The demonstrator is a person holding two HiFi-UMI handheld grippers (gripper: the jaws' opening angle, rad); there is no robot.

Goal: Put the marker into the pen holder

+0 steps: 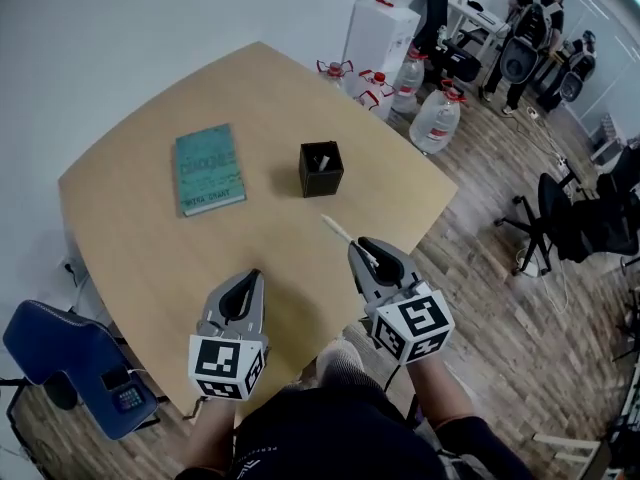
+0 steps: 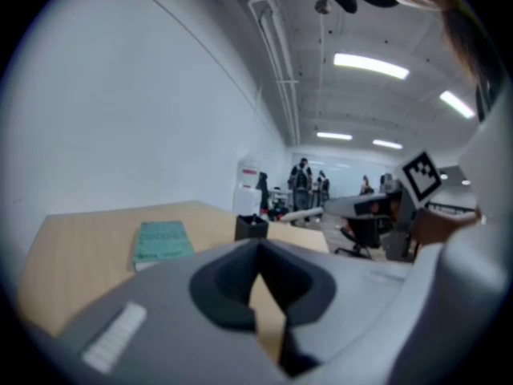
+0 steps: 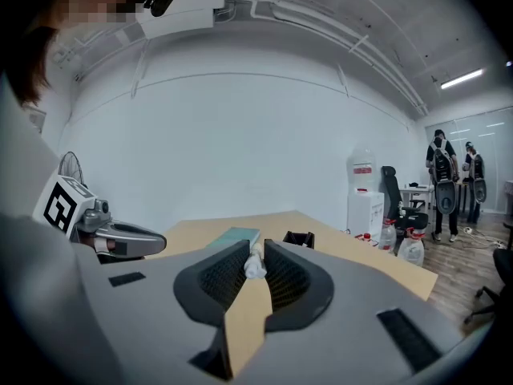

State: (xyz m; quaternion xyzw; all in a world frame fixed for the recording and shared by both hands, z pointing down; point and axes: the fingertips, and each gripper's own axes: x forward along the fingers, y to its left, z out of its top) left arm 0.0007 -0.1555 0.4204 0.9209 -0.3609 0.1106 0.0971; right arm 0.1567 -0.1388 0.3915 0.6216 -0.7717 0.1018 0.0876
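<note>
Marker [image 1: 342, 234], white and slim, is pinched near one end between the jaws of the right gripper [image 1: 362, 254]. Its free end slants out toward the pen holder [image 1: 321, 169] but stops short of it, above bare table [image 1: 150, 228]. In the right gripper view the white barrel [image 3: 255, 265] sits squeezed between the two dark ribbed pads. No print can be made out on it.

The pen holder is a small square black box standing upright near the middle of the wooden table, with something pale showing inside it. To its left, a little apart, a teal book [image 1: 210, 169] lies flat. It has lettering on the cover, too blurred to read.

The left gripper [image 1: 254, 279] is on the near side of the pen holder, level with the right one and to its left. In the left gripper view its jaws [image 2: 258, 249] are pressed together at the tips with nothing between them.

Each gripper carries a cube with black-and-white square markers.

Beyond the pen holder, off the far edge of the table, clear water bottles [image 1: 436, 120] with red caps stand on the wood floor by a white water dispenser [image 1: 381, 34]. Its red label is unreadable. A blue chair [image 1: 70, 363] sits by the table's near-left edge, and people stand in the far corner of the room.
</note>
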